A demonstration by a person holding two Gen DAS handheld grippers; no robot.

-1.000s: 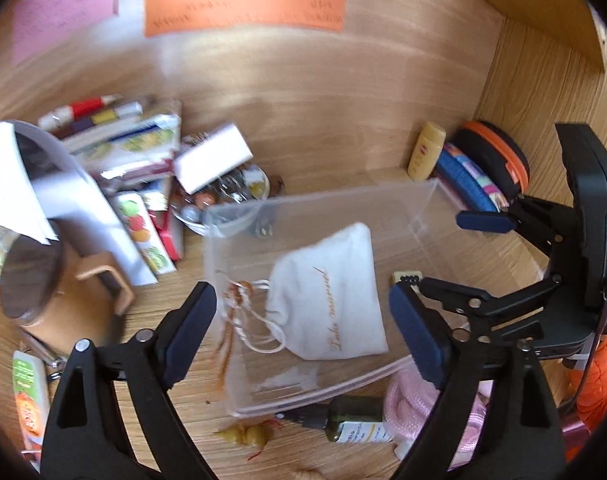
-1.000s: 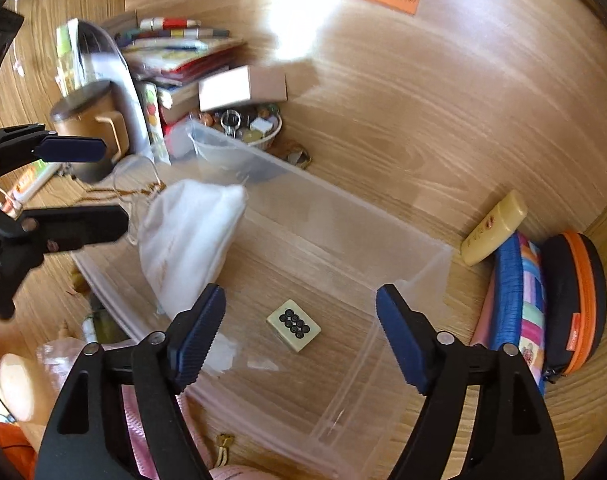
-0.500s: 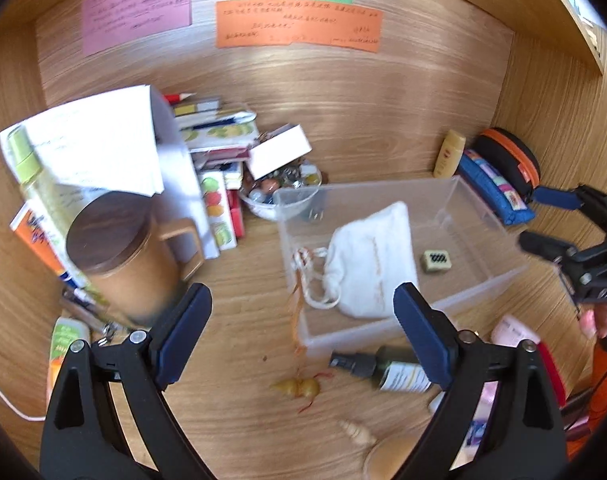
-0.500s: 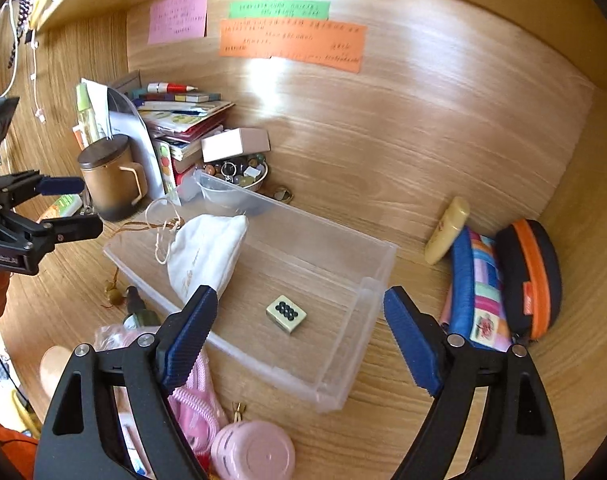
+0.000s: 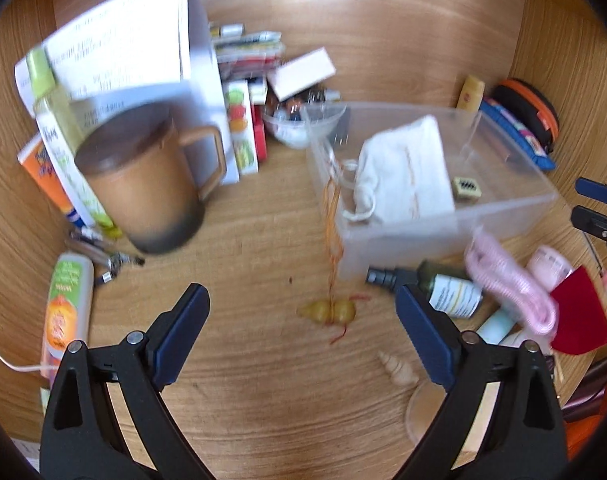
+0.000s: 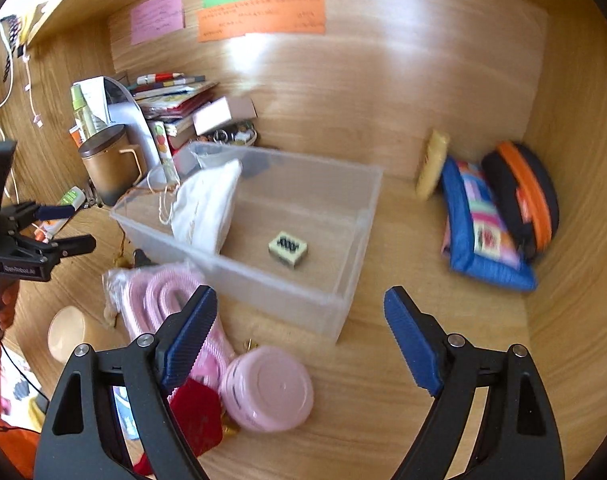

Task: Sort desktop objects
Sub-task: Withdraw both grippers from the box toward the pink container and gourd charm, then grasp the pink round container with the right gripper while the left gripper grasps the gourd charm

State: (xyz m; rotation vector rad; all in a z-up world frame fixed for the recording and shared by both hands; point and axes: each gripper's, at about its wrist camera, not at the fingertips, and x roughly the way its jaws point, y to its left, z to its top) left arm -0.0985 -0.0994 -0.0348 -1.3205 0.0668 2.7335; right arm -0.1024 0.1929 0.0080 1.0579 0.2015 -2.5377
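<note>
A clear plastic bin [image 5: 423,236] [image 6: 303,156] stands on the wooden desk. In it lie a white drawstring pouch [image 5: 403,172] [image 6: 207,208] and a small cream block with black dots [image 5: 466,189] [image 6: 288,249]. My left gripper [image 5: 299,292] [image 6: 69,226] hovers over bare desk in front of the bin, its jaws opening with nothing between them. A yellow gourd charm [image 5: 331,312] lies just beyond its tips, its orange cord running up into the bin. My right gripper [image 6: 299,296] [image 5: 595,204] is open and empty before the bin's near corner.
A brown lidded mug [image 5: 143,184], books and papers crowd the left. In front of the bin lie a dark bottle [image 5: 435,284], pink cord [image 6: 155,300], pink round tin [image 6: 267,388], red pouch [image 5: 579,316] and a shell [image 5: 397,368]. A blue pouch [image 6: 479,228] and black-orange case [image 6: 523,192] sit right.
Both grippers have drawn back from over the bin. The left one has shifted left and lower over the desk; the right view now takes in the pink tin and cord.
</note>
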